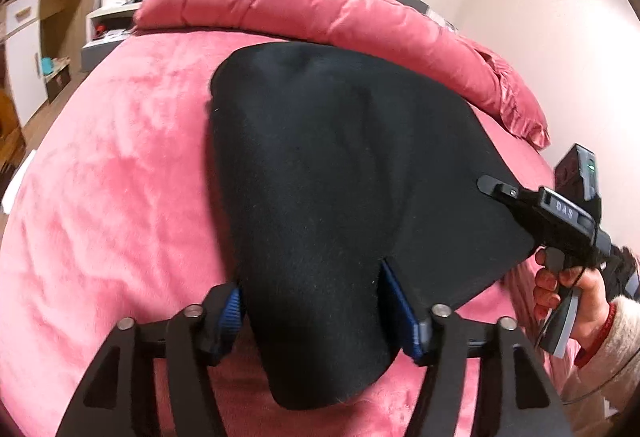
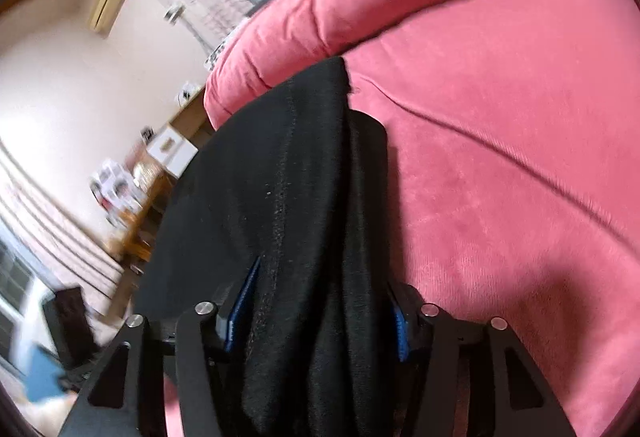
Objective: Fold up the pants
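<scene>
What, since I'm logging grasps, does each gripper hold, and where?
Black pants: left gripper around a rounded folded end, right gripper around a bunched edge. Pad pressure cannot be told.

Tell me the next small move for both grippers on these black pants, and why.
Probably draw both grippers straight back off the cloth. The black pants lie spread on the pink bed cover, and a bunch of cloth sits between the blue pads of the left gripper and of the right gripper, so backing out should leave the fold undisturbed.
</scene>
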`<state>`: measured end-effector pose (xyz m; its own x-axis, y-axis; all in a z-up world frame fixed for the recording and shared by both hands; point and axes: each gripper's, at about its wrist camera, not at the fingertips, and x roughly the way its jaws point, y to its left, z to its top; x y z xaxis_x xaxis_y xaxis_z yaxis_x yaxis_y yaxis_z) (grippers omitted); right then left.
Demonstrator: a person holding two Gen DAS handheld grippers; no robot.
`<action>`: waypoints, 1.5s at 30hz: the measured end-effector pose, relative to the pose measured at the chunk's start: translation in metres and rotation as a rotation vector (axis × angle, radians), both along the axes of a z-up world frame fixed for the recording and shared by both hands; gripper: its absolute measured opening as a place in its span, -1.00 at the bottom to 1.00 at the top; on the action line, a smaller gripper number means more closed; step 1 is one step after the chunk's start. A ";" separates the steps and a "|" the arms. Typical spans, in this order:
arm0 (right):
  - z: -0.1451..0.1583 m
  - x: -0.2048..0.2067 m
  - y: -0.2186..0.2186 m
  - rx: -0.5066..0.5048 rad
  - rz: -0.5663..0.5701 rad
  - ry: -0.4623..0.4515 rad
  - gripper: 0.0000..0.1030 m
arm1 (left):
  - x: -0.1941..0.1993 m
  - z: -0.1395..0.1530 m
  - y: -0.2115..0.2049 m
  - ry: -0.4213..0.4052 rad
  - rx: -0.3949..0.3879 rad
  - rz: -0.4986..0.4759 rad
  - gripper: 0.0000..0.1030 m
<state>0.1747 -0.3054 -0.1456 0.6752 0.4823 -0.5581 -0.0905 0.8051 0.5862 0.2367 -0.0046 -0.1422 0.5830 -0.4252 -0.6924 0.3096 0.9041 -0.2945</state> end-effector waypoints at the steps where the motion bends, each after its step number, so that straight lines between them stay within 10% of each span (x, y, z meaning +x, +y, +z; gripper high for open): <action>1: 0.003 0.000 0.004 -0.042 0.002 -0.011 0.14 | -0.005 -0.002 0.003 0.001 -0.008 0.005 0.35; 22: 0.039 -0.082 0.007 -0.212 -0.242 0.039 0.39 | -0.062 0.009 -0.001 0.041 0.142 0.159 0.46; 34: 0.025 -0.135 0.059 -0.309 -0.110 0.128 0.57 | -0.129 -0.002 -0.017 0.103 0.158 0.171 0.46; 45: 0.050 -0.171 0.095 -0.471 -0.084 0.065 0.85 | -0.175 0.031 -0.018 -0.064 0.252 0.247 0.46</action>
